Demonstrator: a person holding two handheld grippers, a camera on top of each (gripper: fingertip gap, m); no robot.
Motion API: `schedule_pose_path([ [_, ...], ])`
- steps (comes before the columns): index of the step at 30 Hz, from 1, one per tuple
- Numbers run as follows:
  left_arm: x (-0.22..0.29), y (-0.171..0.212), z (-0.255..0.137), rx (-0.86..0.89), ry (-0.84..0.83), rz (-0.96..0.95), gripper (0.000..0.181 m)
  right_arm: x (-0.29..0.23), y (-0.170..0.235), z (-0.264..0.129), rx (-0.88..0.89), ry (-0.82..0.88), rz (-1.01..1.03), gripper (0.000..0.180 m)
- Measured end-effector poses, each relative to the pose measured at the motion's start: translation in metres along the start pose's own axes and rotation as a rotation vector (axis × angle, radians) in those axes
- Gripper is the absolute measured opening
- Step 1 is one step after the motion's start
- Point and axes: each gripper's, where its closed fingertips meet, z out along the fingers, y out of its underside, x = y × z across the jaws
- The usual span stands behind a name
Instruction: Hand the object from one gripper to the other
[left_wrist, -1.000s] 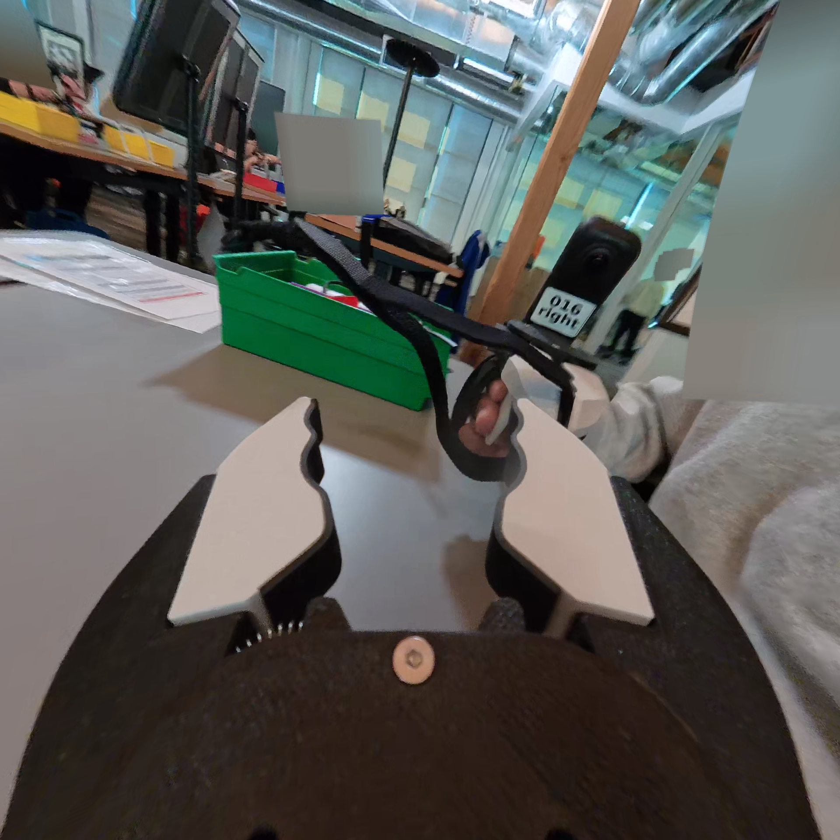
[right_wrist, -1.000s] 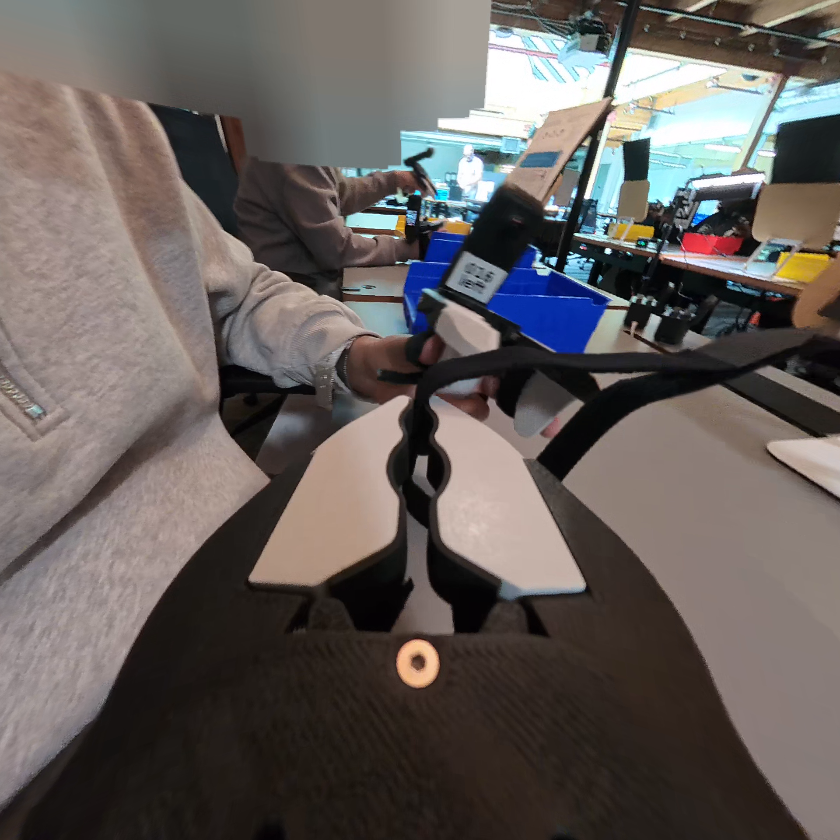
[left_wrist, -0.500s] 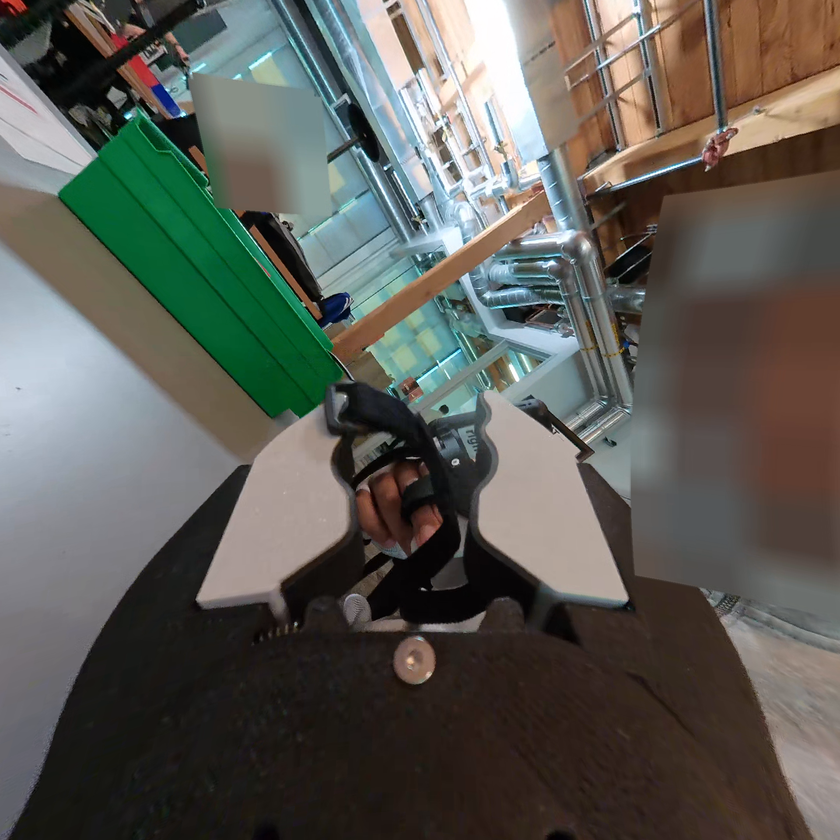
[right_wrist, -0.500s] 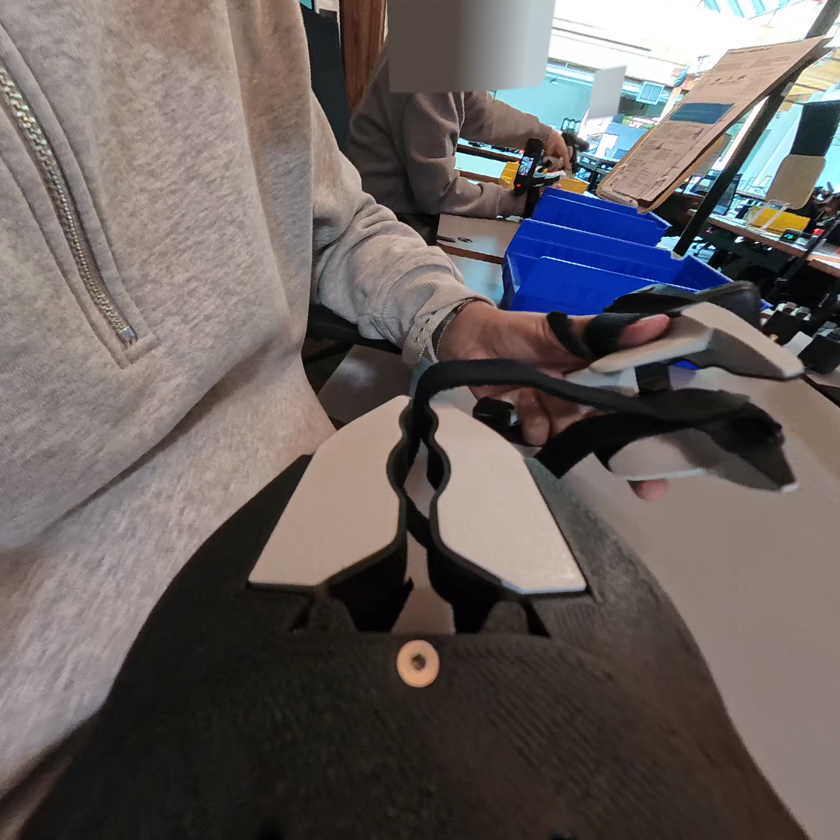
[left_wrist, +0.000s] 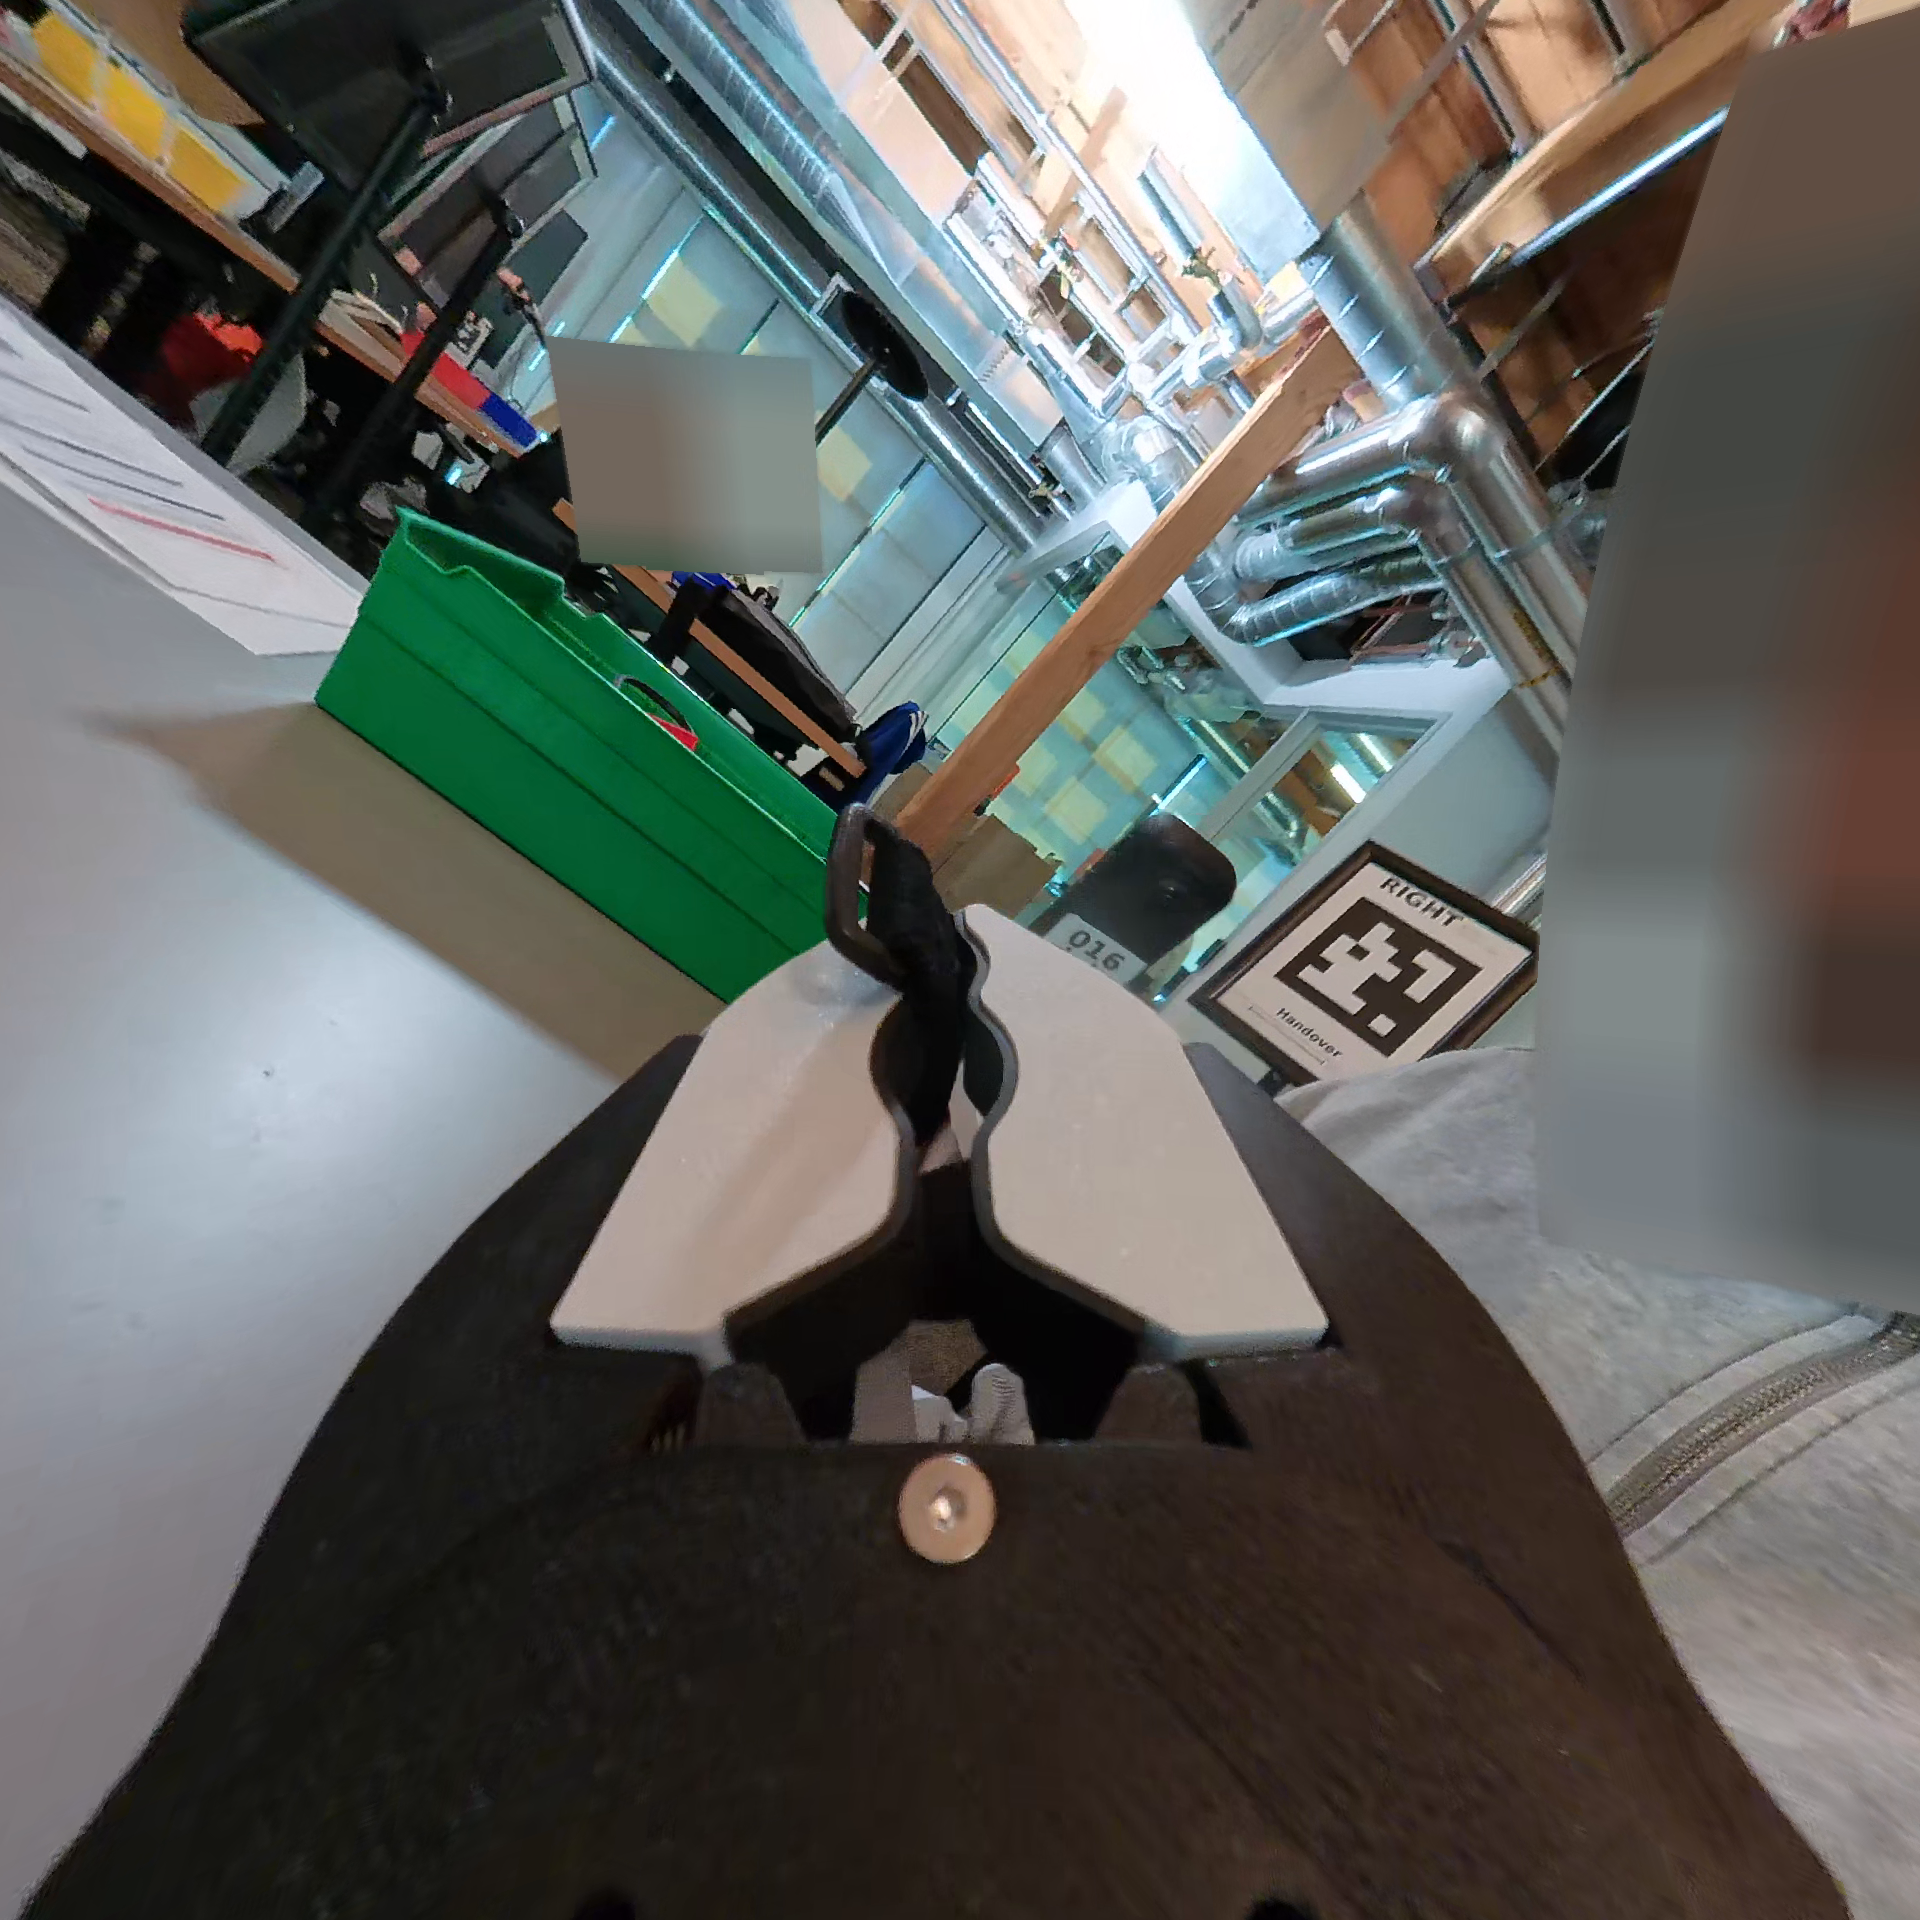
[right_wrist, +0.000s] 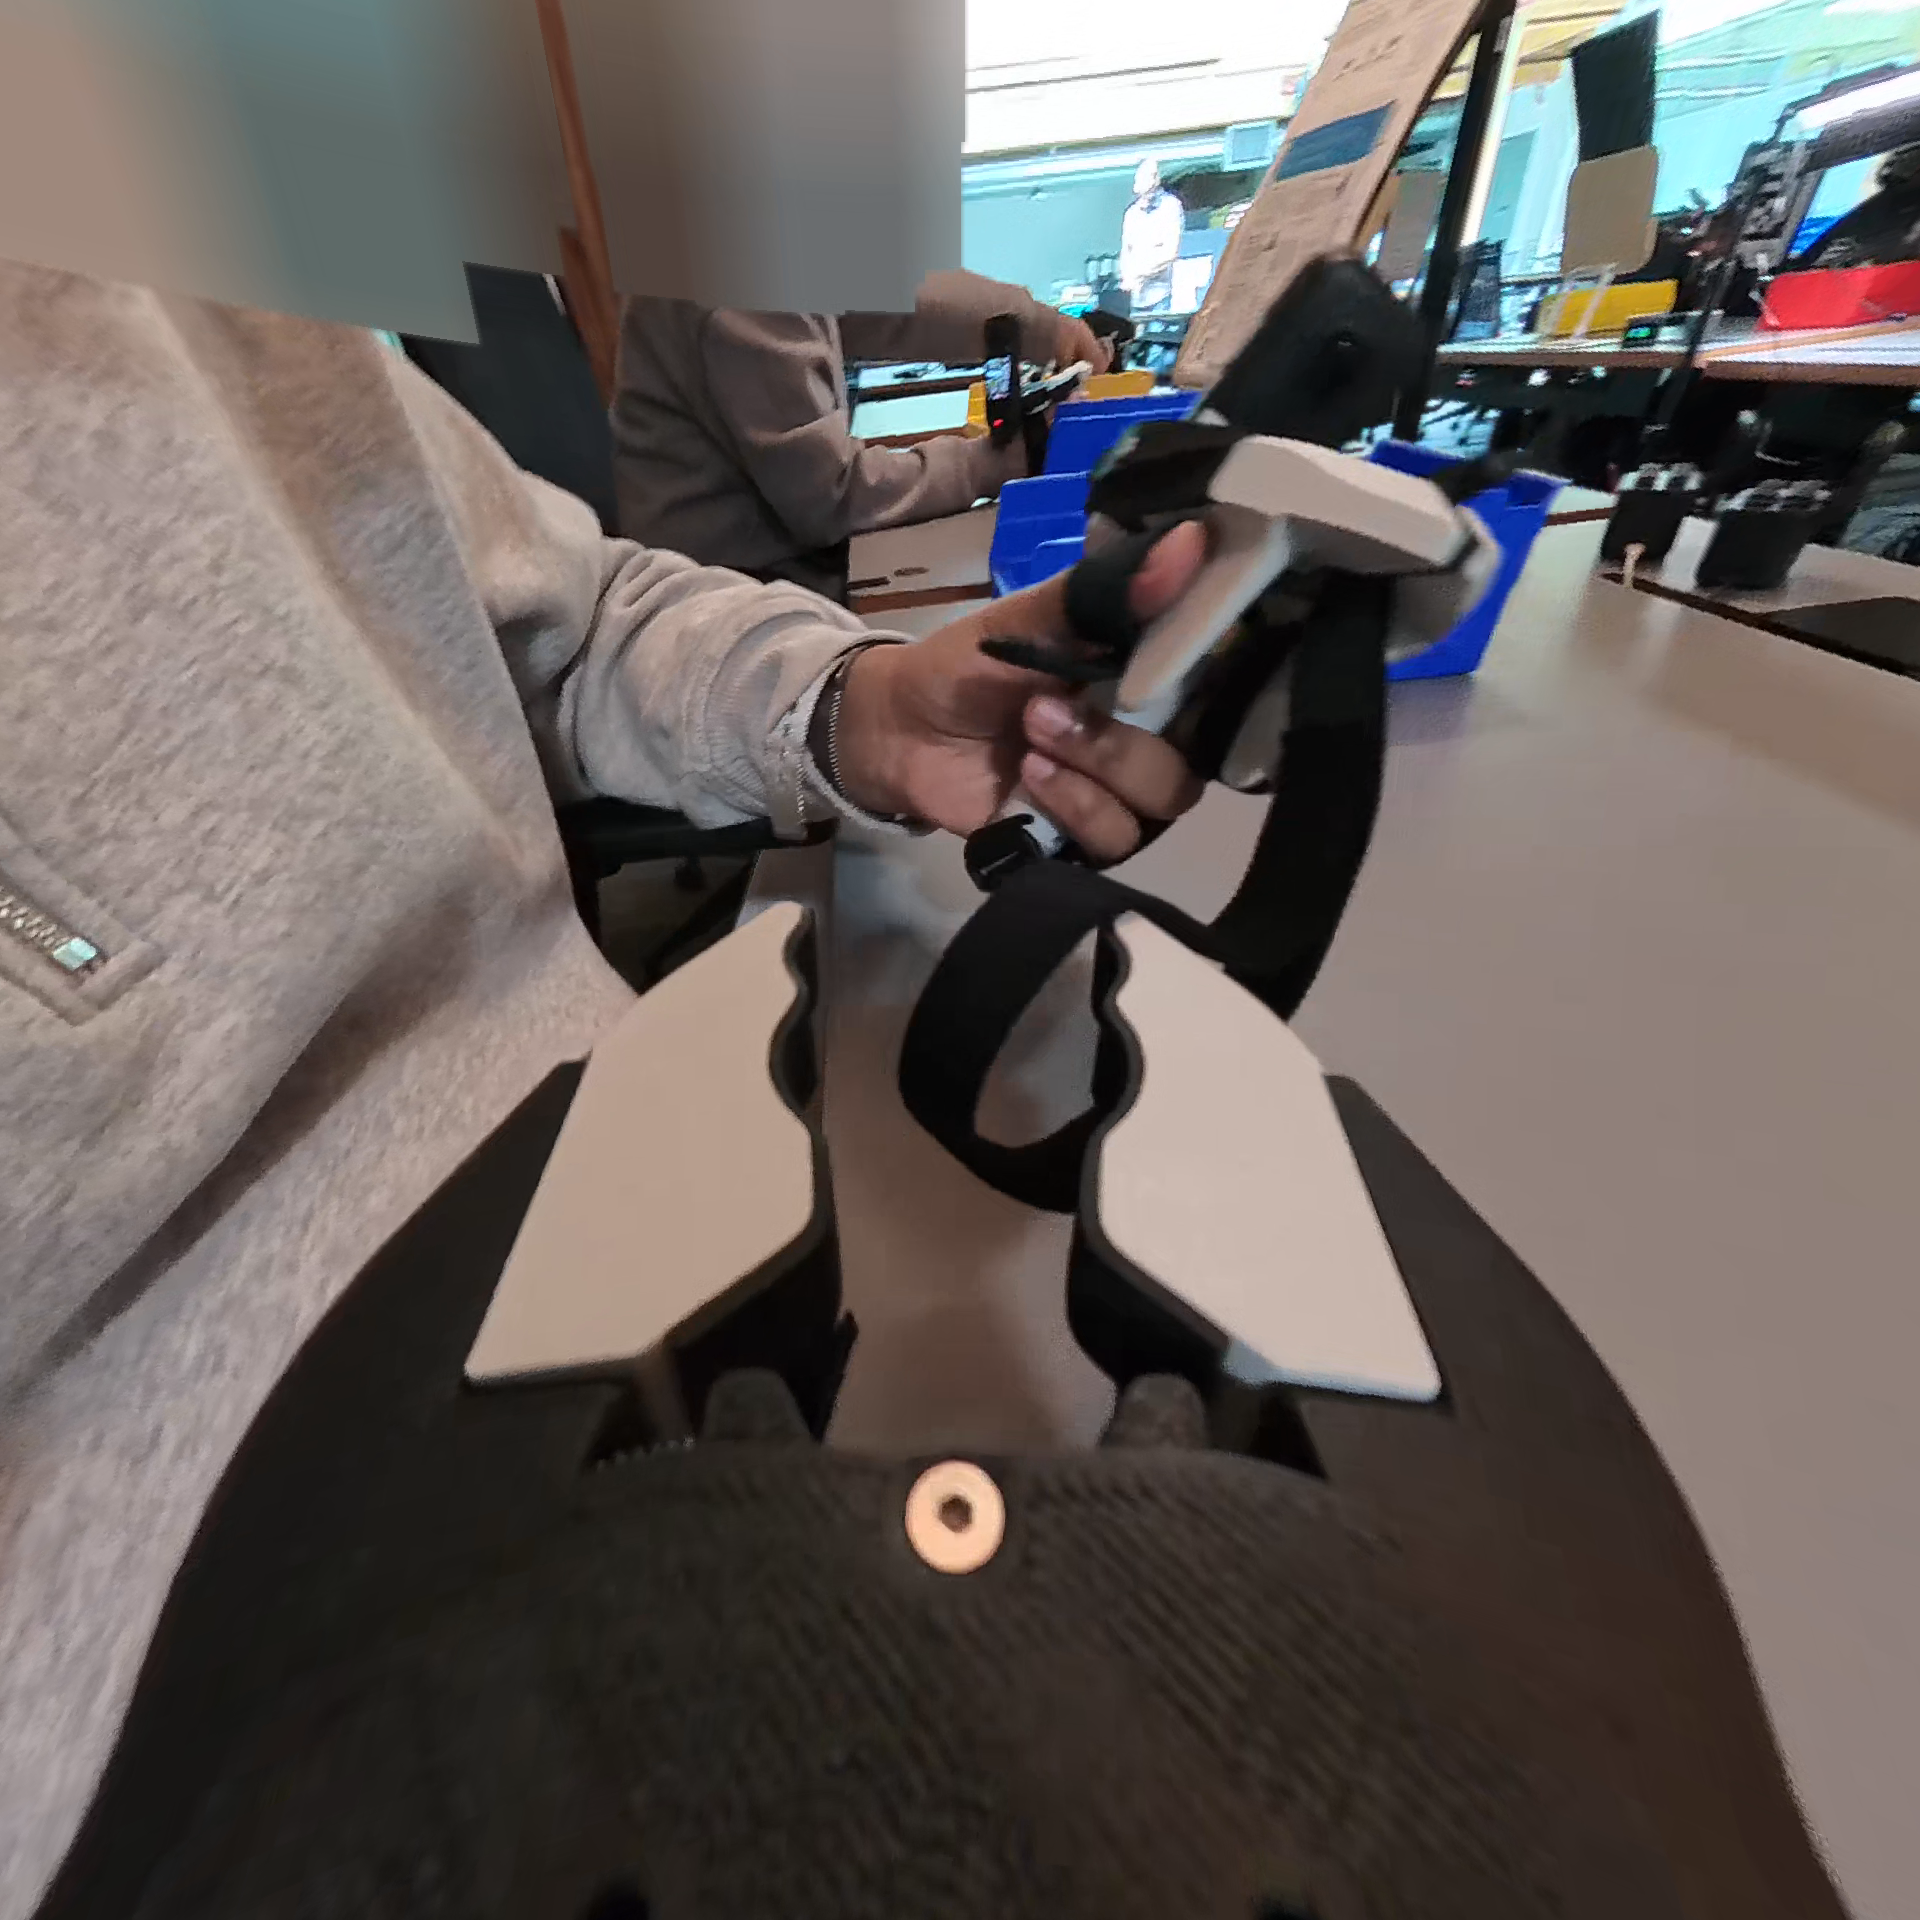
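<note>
The object is a black webbing strap (left_wrist: 925, 1039) with a metal ring (left_wrist: 847, 883) at its end. My left gripper (left_wrist: 940, 956) is shut on the strap, and the ring sticks out past its fingertips. In the right wrist view, the left gripper (right_wrist: 1444, 551) is held up by a hand (right_wrist: 956, 727), and the strap (right_wrist: 1320, 831) hangs from it in a loop. My right gripper (right_wrist: 956, 945) is open. The lower loop of the strap sits in the gap between its fingers, close to the right finger. It is not clamped.
A green bin (left_wrist: 582, 748) stands on the grey table (left_wrist: 208, 1091) ahead left, with papers (left_wrist: 125, 488) beyond it. A framed marker board (left_wrist: 1371, 966) leans at the right. Blue bins (right_wrist: 1049, 499) stand on the far side. A person in a grey sweater (right_wrist: 260, 675) sits close on the left.
My right gripper has opened and let go of the strap. My left gripper has shut on the strap and lifted it up and away from the right one.
</note>
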Motion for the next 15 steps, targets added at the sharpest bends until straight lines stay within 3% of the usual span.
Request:
schedule_pose_path([
  [1,0.002,-0.001,0.0,-0.004,-0.005,0.027,0.0,0.005,-0.001,-0.003,0.011,0.014,0.023,0.052],
  [8,0.03,-0.017,-0.002,0.027,-0.01,0.244,0.0,0.042,0.005,-0.019,0.038,0.12,0.251,0.061],
  [15,0.059,-0.007,0.007,-0.042,0.039,0.435,0.0,0.059,0.011,-0.026,0.032,0.192,0.279,0.061],
])
